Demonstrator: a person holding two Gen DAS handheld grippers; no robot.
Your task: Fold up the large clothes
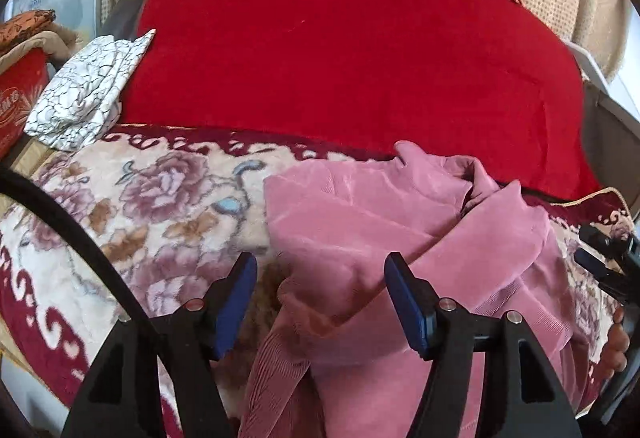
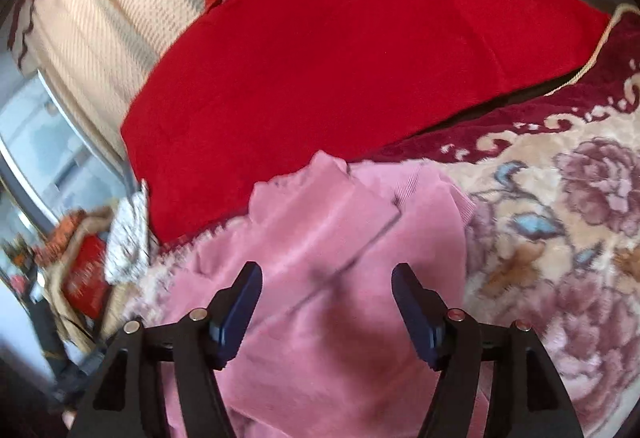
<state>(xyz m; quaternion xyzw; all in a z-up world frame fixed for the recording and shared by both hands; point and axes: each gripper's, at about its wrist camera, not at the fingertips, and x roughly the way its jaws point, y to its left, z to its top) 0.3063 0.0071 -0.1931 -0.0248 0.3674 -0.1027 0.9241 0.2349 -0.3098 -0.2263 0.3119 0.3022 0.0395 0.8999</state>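
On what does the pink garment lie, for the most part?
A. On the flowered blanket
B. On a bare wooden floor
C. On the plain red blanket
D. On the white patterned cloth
A: the pink garment is spread over the flowered blanket; only its far edge reaches the plain red blanket.

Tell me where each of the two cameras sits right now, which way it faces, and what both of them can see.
Left wrist: rides the left gripper, looking forward and down over the pink garment on the floral blanket; open jaws show, plus the right gripper and fingers at the right edge.
Right wrist: rides the right gripper, angled down at the pink garment; only its own open jaws show.
Shared: the garment, floral blanket, red cover and white patterned cloth.
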